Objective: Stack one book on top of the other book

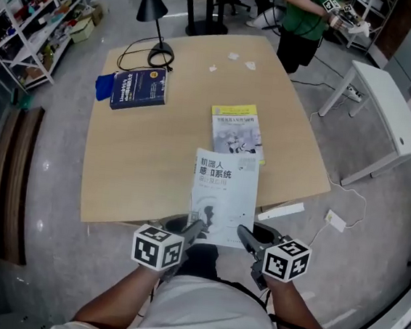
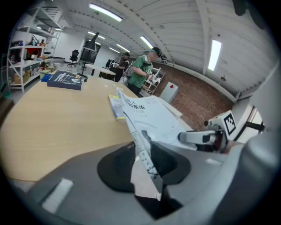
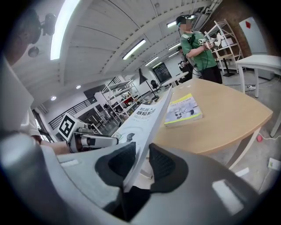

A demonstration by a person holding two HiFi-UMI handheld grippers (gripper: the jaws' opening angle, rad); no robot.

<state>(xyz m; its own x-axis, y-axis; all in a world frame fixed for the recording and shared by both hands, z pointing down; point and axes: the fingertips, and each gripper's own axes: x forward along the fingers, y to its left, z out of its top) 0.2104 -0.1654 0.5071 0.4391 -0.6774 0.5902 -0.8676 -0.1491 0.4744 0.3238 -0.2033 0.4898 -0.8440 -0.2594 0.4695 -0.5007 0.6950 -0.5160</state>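
Both grippers are clamped on the same white book (image 1: pixel 224 195), one on each side of its near end. L gripper (image 2: pixel 142 165): jaws part-closed, pads pressing the book's near-left corner from both faces, w/ the page edge running up between them. R gripper (image 3: pixel 141 166): same on the near-right edge, jaws narrowed onto the book, the gap betw. pads only as wide as the book. The book is off the table (image 1: pixel 139 168), held in the air over the table's near edge, cover up w/ a Chinese title, far end reaching toward the table's middle. In the head view its far edge overlaps the near edge of the yellow book (image 1: pixel 236 129). Can't tell if they touch, but the R gripper view shows the white one tilted & raised above the tabletop. Yellow book lies flat, cover up, a bit right of table centre. A blue book (image 1: pixel 139 87) lies flat toward the far-left corner, well apart from the other two. Behind it a black lamp (image 1: pixel 151 5) stands w/ its round base on the table's far edge. A few small white scraps (image 1: pixel 233 56) sit at the far side. Off the table: a person in a green top (image 1: pixel 306 17) at far right, holding a device w/ marker cubes; a white side table (image 1: pixel 385 99) to the right; wire shelving (image 1: pixel 27 17) at left; a white power strip (image 1: pixel 335 220) on the floor by the table's near-right corner.
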